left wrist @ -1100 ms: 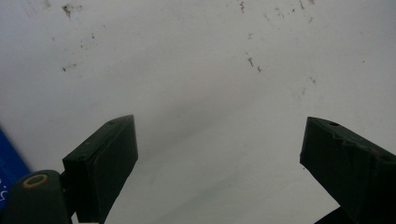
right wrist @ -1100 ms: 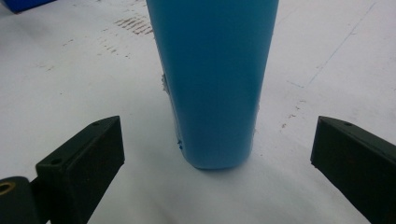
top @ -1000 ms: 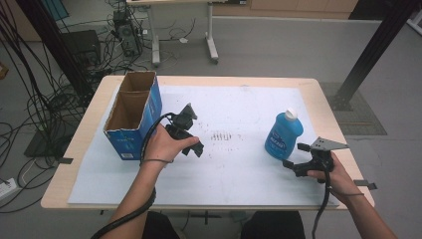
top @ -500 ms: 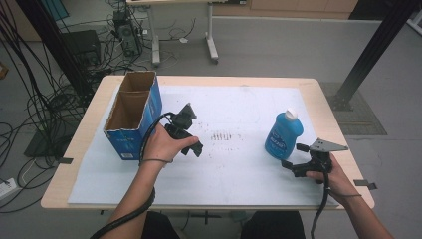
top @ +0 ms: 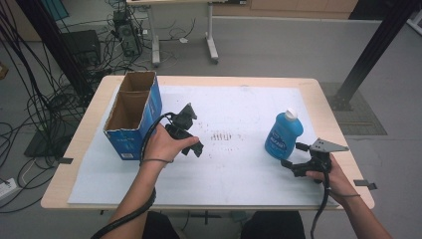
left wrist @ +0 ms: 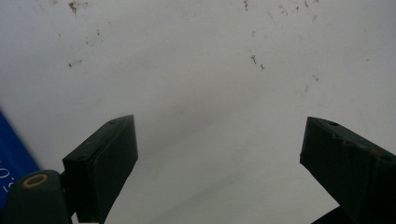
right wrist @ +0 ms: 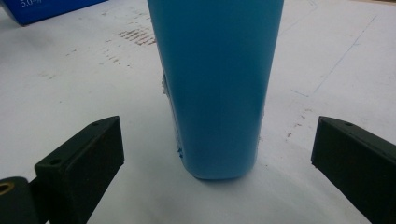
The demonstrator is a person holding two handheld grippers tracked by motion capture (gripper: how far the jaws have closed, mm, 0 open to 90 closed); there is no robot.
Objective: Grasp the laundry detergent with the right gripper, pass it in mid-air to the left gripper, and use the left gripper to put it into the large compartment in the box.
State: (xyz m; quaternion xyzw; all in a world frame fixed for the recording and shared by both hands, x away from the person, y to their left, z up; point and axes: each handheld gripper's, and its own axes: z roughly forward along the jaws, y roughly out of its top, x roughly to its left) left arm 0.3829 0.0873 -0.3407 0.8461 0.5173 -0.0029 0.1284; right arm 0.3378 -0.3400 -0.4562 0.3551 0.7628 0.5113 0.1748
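- Your right gripper (top: 291, 162) is waiting with its jaws wide open and nothing in them.
- The blue bottle (top: 282, 134) is standing upright just ahead of it, past the jaws.
- Your left gripper (top: 191, 142), open too, is sitting much farther from the bottle.

I see almost no change from the earlier pictures. My right gripper (top: 291, 155) has perhaps crept a touch closer to the blue bottle (top: 282, 134), which stands upright just ahead of its open jaws, clear of both. My left gripper (top: 191, 130) shows no shift that I can make out.
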